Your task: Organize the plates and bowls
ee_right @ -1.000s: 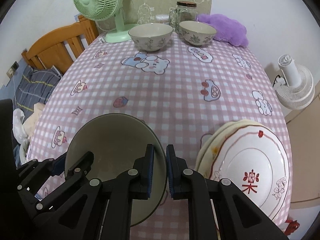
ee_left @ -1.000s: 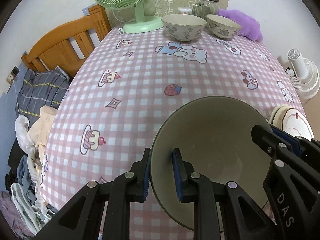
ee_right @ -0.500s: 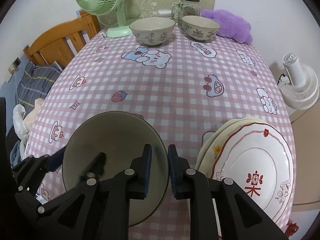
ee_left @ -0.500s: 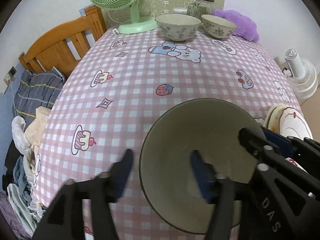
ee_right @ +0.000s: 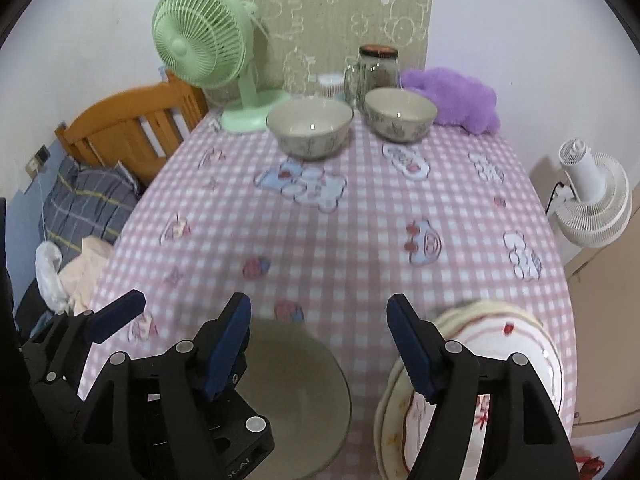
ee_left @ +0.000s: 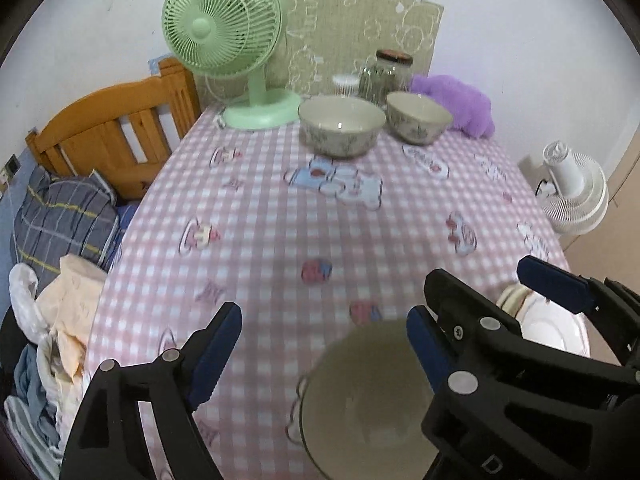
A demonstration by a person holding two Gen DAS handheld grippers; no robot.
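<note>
Grey-beige ceramic bowl (ee_left: 368, 396) sits free on the pink checked tablecloth (ee_right: 360, 216) just left of the stacked white plates (ee_right: 500, 344), our left gripper (ee_left: 324, 344) and right gripper (ee_right: 318, 340) both spread empty, so we judge the two far floral bowls (ee_right: 309, 128) come next.

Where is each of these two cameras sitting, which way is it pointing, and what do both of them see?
Left wrist: rides the left gripper, looks along its open fingers across the checked table; the right gripper enters at right.
Right wrist: rides the right gripper, fingers open, same heading; the left gripper shows at left.
Shared: the plain bowl near the front edge, plate stack, two patterned bowls, green fan.
</note>
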